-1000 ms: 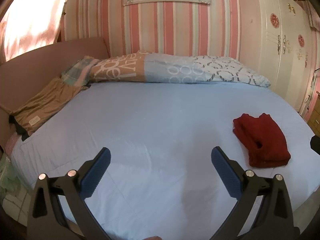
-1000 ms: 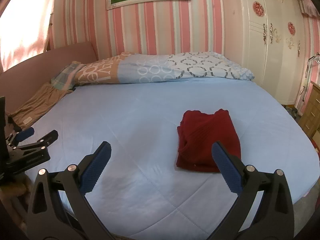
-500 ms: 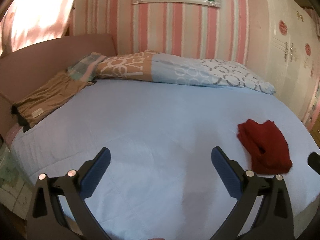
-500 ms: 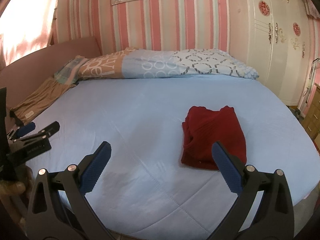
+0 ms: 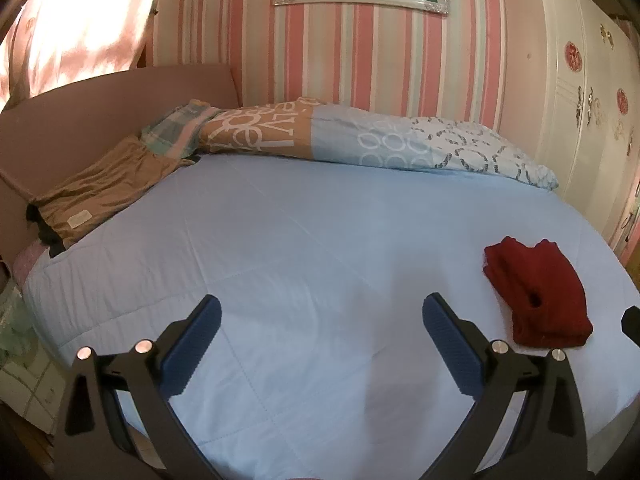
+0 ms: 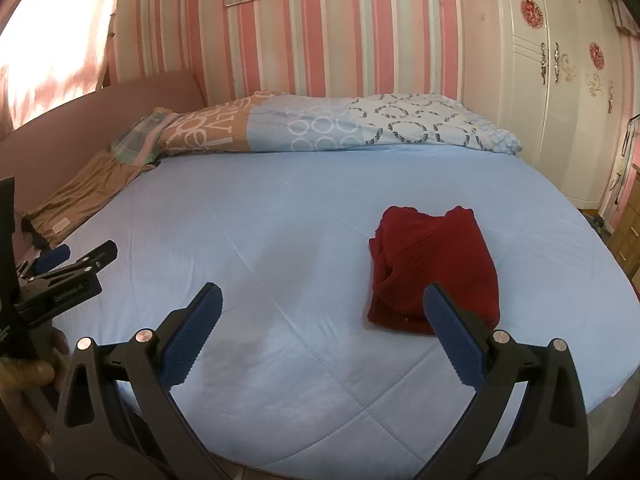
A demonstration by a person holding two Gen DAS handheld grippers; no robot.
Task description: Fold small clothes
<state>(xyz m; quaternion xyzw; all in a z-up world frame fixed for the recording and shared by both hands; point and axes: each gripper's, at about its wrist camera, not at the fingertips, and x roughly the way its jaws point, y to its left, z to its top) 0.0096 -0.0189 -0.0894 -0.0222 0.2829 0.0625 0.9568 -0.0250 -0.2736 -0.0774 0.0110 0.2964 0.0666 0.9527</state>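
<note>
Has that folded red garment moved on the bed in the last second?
No. The red garment keeps the same spot on the blue bedsheet, relative to its stitched seams and the patterned quilt; only the cameras shifted.

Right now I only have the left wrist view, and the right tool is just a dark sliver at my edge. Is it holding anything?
Observer: No. The right tool is open and empty, above the blue sheet.
Operator: Where is the red garment relative to it?
Observer: The folded red garment lies just beyond its right finger, whose tip overlaps the garment's near edge in that view. I cannot tell whether they touch.
Operator: How does my left tool look from there?
Observer: The left tool shows side-on at the far left, near the bed's edge, gripped by a hand.
</note>
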